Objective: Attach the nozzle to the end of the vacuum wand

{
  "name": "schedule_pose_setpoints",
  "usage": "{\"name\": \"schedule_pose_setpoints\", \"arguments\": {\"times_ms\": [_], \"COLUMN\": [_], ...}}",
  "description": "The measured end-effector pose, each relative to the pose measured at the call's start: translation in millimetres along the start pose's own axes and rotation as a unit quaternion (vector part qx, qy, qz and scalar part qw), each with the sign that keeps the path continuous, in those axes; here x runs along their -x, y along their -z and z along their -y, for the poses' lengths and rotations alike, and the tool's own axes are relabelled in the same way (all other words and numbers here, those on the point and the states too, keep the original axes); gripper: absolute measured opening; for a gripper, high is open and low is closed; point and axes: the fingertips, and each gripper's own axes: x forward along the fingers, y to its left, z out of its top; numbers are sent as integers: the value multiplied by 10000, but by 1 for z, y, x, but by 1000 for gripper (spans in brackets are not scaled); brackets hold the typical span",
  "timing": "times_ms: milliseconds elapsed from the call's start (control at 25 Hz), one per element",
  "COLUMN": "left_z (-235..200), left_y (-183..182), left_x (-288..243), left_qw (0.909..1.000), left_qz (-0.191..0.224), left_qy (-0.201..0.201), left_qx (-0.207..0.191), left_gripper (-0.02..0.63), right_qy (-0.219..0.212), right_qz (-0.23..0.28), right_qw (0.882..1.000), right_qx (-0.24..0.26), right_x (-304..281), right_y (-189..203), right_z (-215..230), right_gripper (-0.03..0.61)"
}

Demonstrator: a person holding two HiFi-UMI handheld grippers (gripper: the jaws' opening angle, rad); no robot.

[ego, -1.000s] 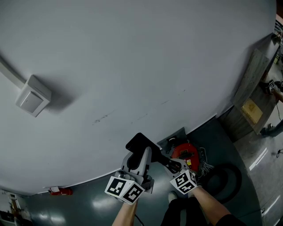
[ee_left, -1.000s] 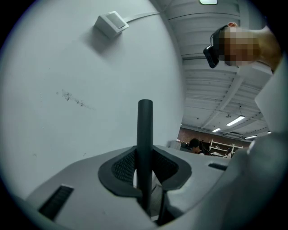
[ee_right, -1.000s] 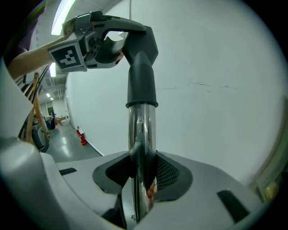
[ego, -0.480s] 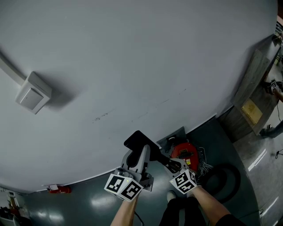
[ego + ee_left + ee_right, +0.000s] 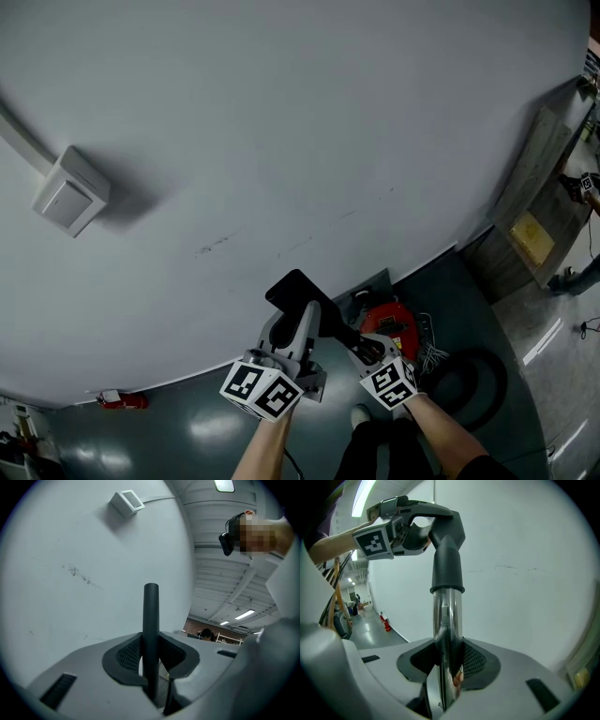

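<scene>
The left gripper (image 5: 151, 660) clamps the black nozzle (image 5: 446, 550); the right gripper (image 5: 447, 665) clamps the chrome vacuum wand (image 5: 447, 616); the nozzle collar sits over the wand end, in front of the grey wall (image 5: 281, 141).

Head view: right gripper (image 5: 373, 352) covers the wand and part of the red vacuum (image 5: 394, 323), forearms (image 5: 442, 433) cut by bottom edge, small red thing (image 5: 127, 401) too small to tell; right gripper view: wand (image 5: 447, 620) lower end lost between the jaws.
</scene>
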Motion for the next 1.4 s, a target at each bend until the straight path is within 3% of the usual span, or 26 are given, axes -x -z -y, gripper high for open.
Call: {"name": "schedule_pose_setpoints", "arguments": {"times_ms": [280,440,640,800,1040,1400], "left_z": [-6,-1,6,1,-4,-11], "left_y": [1,-4,-8,6,38,59], "left_x": [6,2,11,29,57,81], "left_qw": [9999,9994,9986,9990,9991,9982], "left_qz": [-20,17,188,99,-217,-422], "left_qy": [-107,24,-32,-155,-286,-421], "left_qx": [-72,-352,-497,-398,-222,-114], "left_gripper": [86,91,153,153,43,6], "right_qy": [-107,-115,-1,100,139,17], "right_qz": [-79,-31,69,232,191,191], "right_qw": [9997,9998,10000,9996,9995,9997], "right_qx": [194,157,29,-99,-220,-167], "right_x": [-5,-2,5,7,-5,-30], "right_y": [0,-3,-7,-15,-17,-18], "right_z": [-6,0,25,51,70,60], "right_gripper": [143,143,143,143,143,143]}}
